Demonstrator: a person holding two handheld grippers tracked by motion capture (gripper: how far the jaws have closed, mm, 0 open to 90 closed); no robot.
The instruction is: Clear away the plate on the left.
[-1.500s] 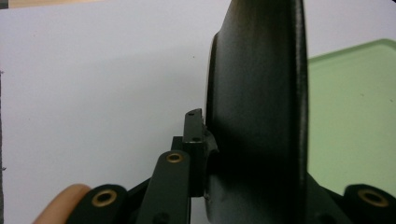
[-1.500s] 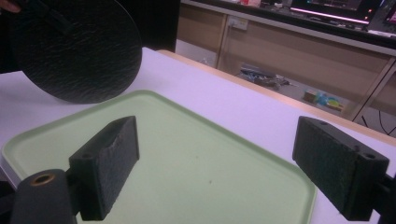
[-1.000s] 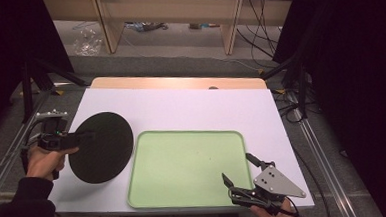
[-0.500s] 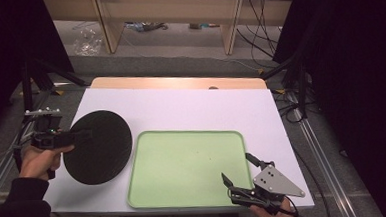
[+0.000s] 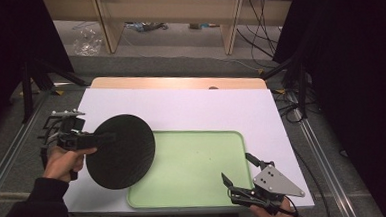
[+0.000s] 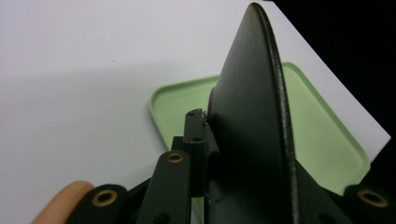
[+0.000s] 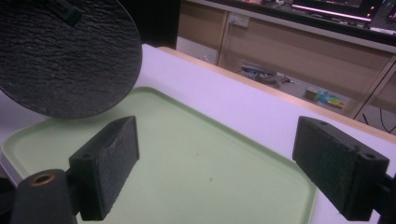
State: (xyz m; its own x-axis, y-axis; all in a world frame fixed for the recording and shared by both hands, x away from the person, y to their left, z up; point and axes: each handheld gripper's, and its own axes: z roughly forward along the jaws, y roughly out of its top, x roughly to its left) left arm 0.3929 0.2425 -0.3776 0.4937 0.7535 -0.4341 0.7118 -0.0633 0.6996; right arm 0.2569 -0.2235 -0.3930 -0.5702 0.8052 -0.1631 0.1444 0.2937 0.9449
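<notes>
Nearest the person, at the front right corner of the bench, the right gripper [image 5: 237,182] rests low over the near edge of the pale green tray [image 5: 205,188], its jaws spread wide with nothing between them; in the right gripper view the two black pads [image 7: 108,165] frame bare tray floor.

To the left, the left hand [image 5: 63,163] holds the left gripper [image 5: 105,138], whose jaws are clamped on the rim of a round black slate-textured plate [image 5: 120,151]. In the left gripper view the plate [image 6: 252,140] stands nearly edge-on, pinched at its rim beside the near pad [image 6: 195,130], with the tray [image 6: 322,140] beyond and below it. From above, the plate is carried tilted and clear of the white bench [image 5: 191,108], its right edge overlapping the tray's left rim. The right gripper view also shows the plate [image 7: 65,60] hanging over the tray's far left corner.

The work looks about halfway: the plate is picked up and has reached the tray's edge, but most of it hangs outside the tray. What seems left is to bring it over the tray's middle, level it, lower it flat and let go.

Farther off, the bench's wooden far edge [image 5: 179,83] meets a grey floor with cables [image 5: 257,30] and wooden shelving legs [image 5: 229,24].
</notes>
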